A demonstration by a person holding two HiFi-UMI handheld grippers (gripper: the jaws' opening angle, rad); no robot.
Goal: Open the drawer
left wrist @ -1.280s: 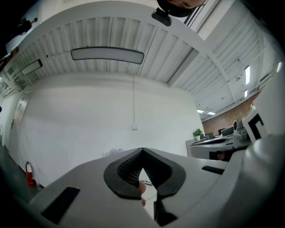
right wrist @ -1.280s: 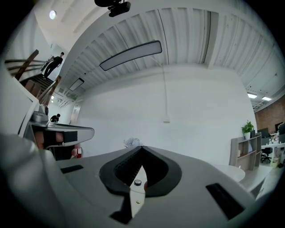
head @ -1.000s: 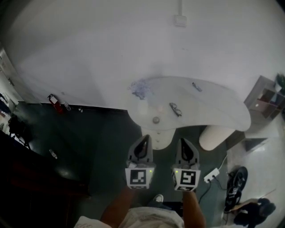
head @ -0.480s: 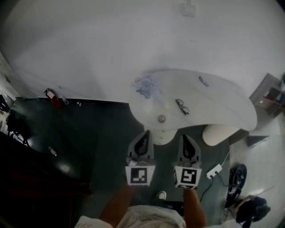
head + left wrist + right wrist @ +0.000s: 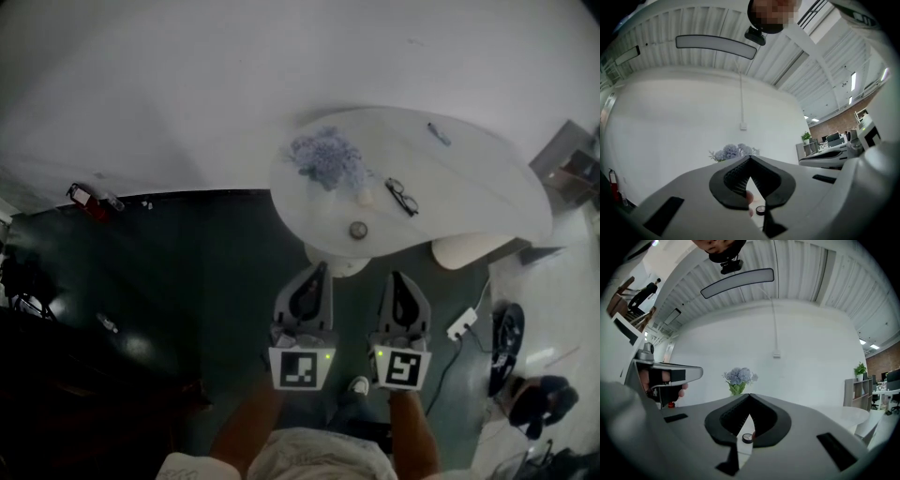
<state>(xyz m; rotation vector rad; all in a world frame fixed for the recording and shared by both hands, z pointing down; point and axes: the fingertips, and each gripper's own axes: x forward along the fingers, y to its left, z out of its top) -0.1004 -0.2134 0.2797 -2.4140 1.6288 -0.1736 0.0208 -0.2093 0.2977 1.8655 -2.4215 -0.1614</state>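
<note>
No drawer shows in any view. My left gripper and right gripper are held side by side, level, just short of the front edge of a white curved table. Both are shut with nothing between the jaws. In the left gripper view the left gripper points at the tabletop, with a small round dark object just beyond its tips. The right gripper faces the same round object in the right gripper view.
On the table lie a bunch of pale blue flowers, glasses, a pen and the small round object. A white power strip and dark bags sit on the floor at right. A shelf unit stands at the far right.
Both grippers have moved together toward the table and a little down. The table now looks larger and closer to their tips. Both jaws stay shut.
</note>
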